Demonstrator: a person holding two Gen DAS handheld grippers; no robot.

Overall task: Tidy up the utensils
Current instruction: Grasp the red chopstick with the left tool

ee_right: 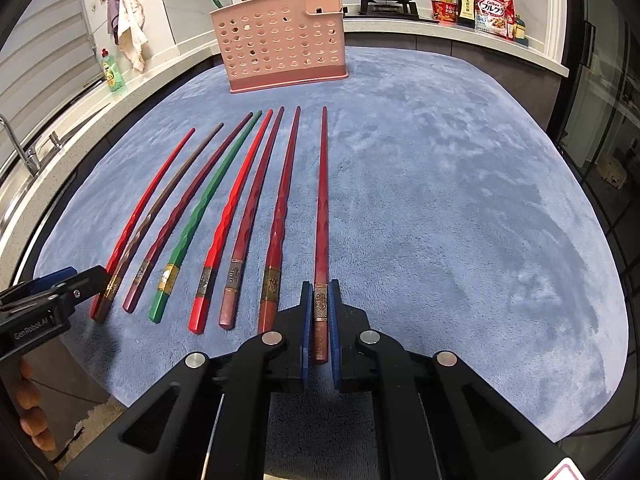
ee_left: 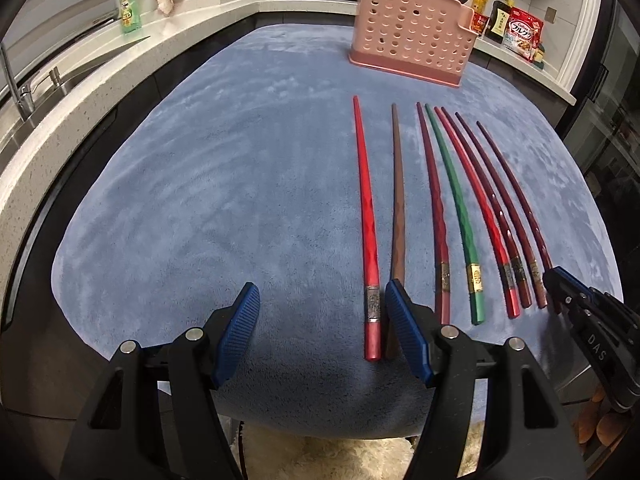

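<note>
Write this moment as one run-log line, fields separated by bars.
left gripper: open, over red chopstick | right gripper: shut on dark red chopstick | pink holder: upright

1. My right gripper point(ee_right: 321, 312) has its blue pads pressed against both sides of a dark red chopstick point(ee_right: 321, 216), near its banded butt end.
2. Left of the jaws, seven more chopsticks point(ee_right: 224, 216) fan out on the blue mat point(ee_right: 460, 208).
3. Ahead of the jaws stands the pink perforated holder point(ee_right: 282, 46).
4. Far left, the left gripper point(ee_right: 60, 284) sits by the outermost sticks; its opening I can't judge.
</note>
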